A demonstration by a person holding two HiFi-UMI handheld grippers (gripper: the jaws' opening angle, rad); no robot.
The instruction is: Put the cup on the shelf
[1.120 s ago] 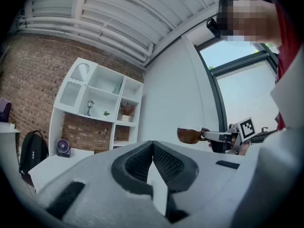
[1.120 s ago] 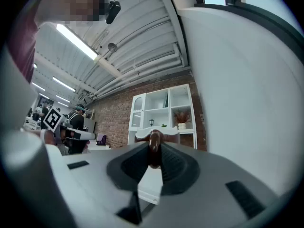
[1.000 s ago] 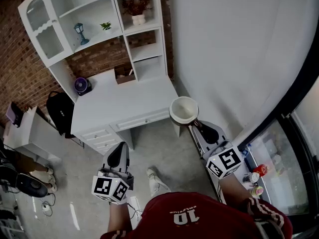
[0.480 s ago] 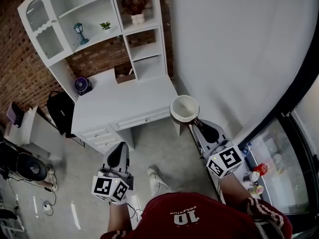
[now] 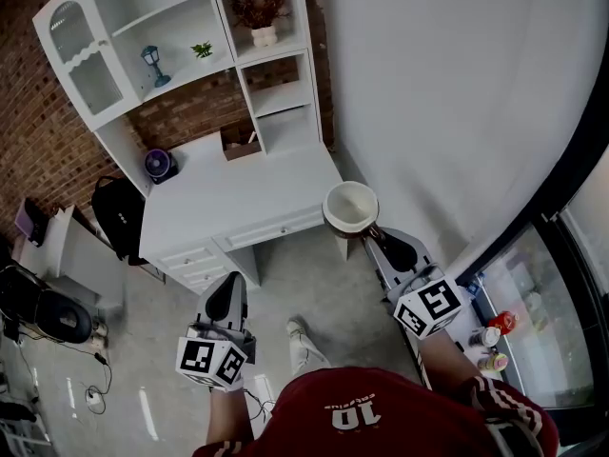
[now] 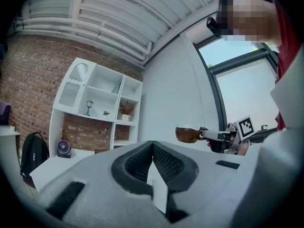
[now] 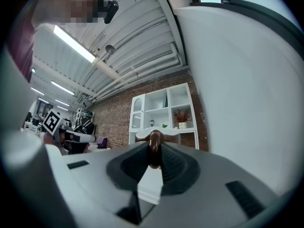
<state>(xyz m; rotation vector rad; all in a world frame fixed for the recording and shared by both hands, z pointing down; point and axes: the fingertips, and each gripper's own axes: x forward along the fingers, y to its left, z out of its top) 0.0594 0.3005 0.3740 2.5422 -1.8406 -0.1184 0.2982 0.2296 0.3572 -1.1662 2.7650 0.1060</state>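
A brown cup with a white inside (image 5: 351, 210) hangs in the air past the desk's right end. My right gripper (image 5: 376, 239) is shut on its brown handle (image 7: 154, 149), which is pinched between the pads; the left gripper view shows the cup (image 6: 188, 134) from the side, upright. My left gripper (image 5: 228, 296) is held level over the floor in front of the desk, its jaws together with nothing between them (image 6: 152, 159). The white shelf unit (image 5: 162, 41) stands on the desk against the brick wall, with open compartments at its right side (image 5: 283, 95).
The white desk (image 5: 238, 198) carries a purple fan (image 5: 158, 165) and a small box (image 5: 240, 146). The shelves hold a lamp figure (image 5: 152, 62), a small plant (image 5: 202, 49) and a dried-flower vase (image 5: 262, 12). A black backpack (image 5: 116, 217) leans left of the desk. A white wall (image 5: 447, 93) runs close on the right.
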